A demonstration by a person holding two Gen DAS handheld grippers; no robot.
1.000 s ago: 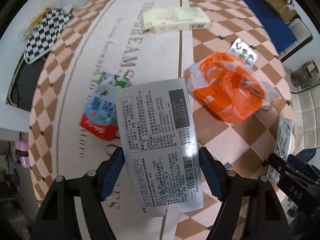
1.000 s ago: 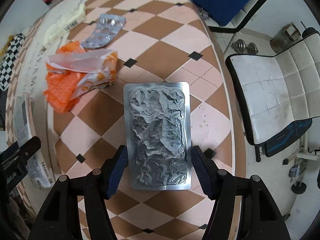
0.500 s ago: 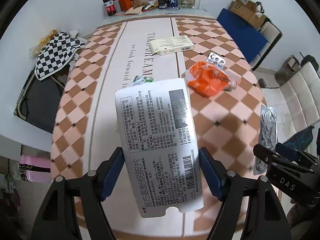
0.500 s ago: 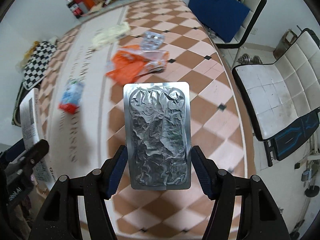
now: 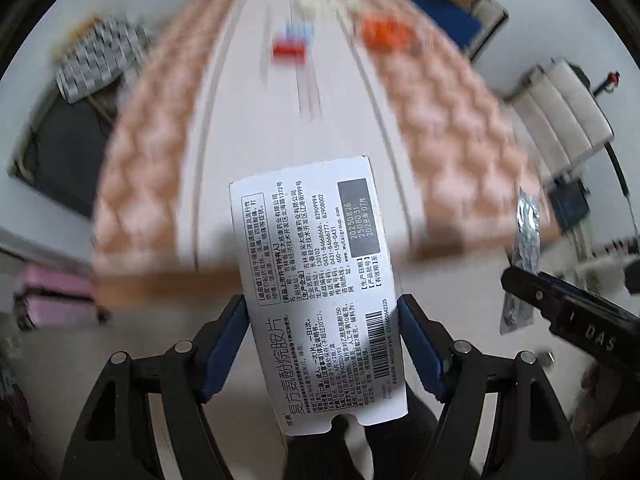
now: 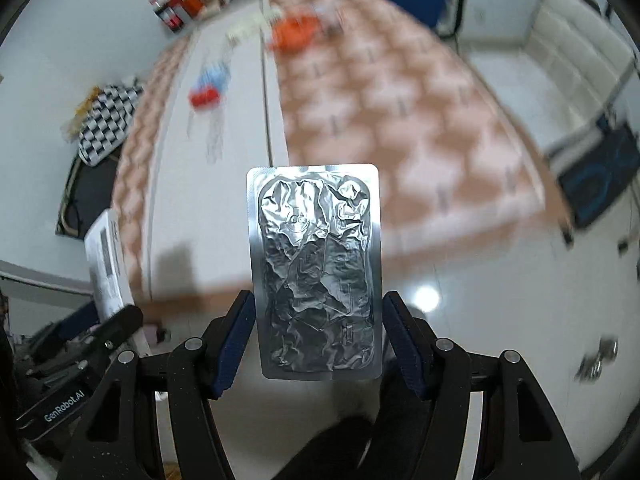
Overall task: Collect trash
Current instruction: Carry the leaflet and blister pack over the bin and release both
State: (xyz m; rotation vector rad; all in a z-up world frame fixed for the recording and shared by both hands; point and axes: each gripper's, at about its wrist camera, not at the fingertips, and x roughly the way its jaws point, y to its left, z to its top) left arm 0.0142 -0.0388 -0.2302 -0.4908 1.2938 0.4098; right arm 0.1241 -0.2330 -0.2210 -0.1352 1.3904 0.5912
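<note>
While both hands are over the near end of the table (image 5: 280,128), each one's already got a piece of trash pinched between its pads. Left gripper (image 5: 322,354) is clamped on a flattened white box (image 5: 316,288) covered in print, held by its long edges near the bottom, so most of it sticks out forward past the fingers. Right gripper (image 6: 318,346) is closed on a silver foil pack (image 6: 316,272) the same way, edges squeezed between the blue pads (image 6: 236,344). Both look super light to me. I'd guess the box is thin card that bows or pops out if you squeeze the edges too hard, and the foil is crinkly, a bit slick and dents easily, so an edge grip like this is kinda sketchy if you swing fast. Gripping lower and closer to the middle, or across the flat faces, seems safer. Everything behind is blurry, but there's more stuff left far up the table: an orange bag (image 5: 384,34), a red and blue packet (image 5: 292,46) just left of it, and a pale box (image 6: 244,30) farther back. Can't see a bin in either view, so no idea where these two are headed.
</note>
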